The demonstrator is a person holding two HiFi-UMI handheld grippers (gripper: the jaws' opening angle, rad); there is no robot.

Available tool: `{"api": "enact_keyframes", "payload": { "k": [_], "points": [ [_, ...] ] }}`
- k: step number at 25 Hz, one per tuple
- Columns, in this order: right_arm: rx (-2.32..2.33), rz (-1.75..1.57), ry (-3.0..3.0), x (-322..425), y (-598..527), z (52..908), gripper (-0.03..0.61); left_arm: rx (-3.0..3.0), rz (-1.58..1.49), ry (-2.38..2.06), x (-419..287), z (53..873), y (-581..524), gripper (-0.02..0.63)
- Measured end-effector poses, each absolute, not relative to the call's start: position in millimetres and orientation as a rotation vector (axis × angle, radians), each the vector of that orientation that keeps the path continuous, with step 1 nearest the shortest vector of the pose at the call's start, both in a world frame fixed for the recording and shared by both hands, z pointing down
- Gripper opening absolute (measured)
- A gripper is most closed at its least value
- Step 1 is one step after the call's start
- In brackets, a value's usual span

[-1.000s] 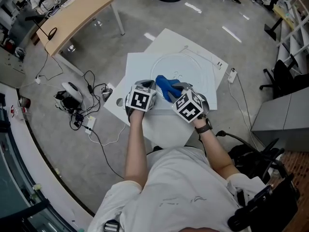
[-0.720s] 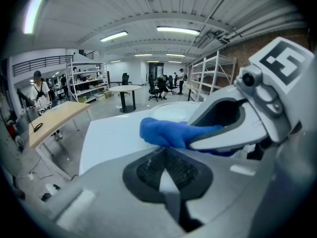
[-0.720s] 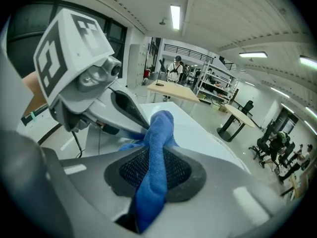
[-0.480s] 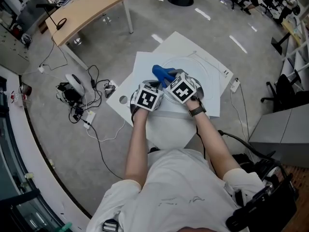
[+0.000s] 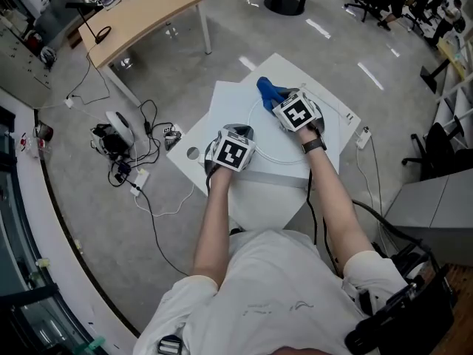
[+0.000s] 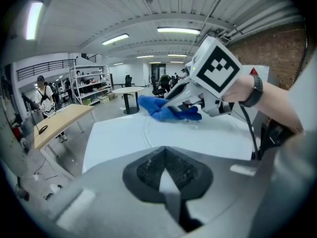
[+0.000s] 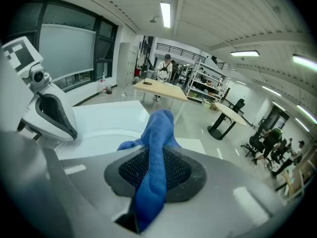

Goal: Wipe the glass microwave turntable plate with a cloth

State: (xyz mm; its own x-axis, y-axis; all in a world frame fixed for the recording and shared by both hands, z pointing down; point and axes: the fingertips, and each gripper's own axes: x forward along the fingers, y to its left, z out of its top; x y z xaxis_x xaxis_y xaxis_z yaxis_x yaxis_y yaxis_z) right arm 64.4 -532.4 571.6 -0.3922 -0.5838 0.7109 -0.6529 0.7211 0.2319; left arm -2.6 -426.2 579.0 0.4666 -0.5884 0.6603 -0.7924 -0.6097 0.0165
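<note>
White counter [image 5: 222, 113], open workshop floor around.
- Right gripper [image 7: 151, 180]: jaws clamped on blue cloth [image 5: 267, 91], cloth at far rim of glass plate [image 5: 277, 145].
- Left gripper [image 6: 167, 180]: jaws nearly together, apparently pinching plate's near rim.
- Step: mid-wipe.
- Next: sweep cloth across glass, plate held steady.

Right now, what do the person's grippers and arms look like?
Both the left gripper and the right gripper have light grey moulded bodies, dark mesh-textured jaw pads and a white cube printed with black square markers. The person wears a white short-sleeved T-shirt and a dark wrist strap on the right wrist.
</note>
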Motion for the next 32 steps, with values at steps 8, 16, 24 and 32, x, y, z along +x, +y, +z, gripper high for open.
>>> {"api": "enact_keyframes", "payload": {
  "k": [8,16,24,32],
  "points": [
    [1.104,0.148,-1.984,160.8,-531.3,567.1,0.078,2.396,0.887,-1.184,-13.4,581.4,-421.5,0.000],
    [1.066,0.165,-1.968,201.5,-473.7,564.2,0.080,2.390,0.882,-1.187,-14.7,581.5,-425.7,0.000],
    [0.995,0.139,-1.988,190.2,-400.2,564.4,0.080,2.393,0.894,-1.196,-13.0,581.6,-425.2,0.000],
    [0.887,0.077,-2.020,137.5,-354.7,557.7,0.080,2.404,0.895,-1.203,-10.5,577.9,-426.0,0.000]
  ]
}}
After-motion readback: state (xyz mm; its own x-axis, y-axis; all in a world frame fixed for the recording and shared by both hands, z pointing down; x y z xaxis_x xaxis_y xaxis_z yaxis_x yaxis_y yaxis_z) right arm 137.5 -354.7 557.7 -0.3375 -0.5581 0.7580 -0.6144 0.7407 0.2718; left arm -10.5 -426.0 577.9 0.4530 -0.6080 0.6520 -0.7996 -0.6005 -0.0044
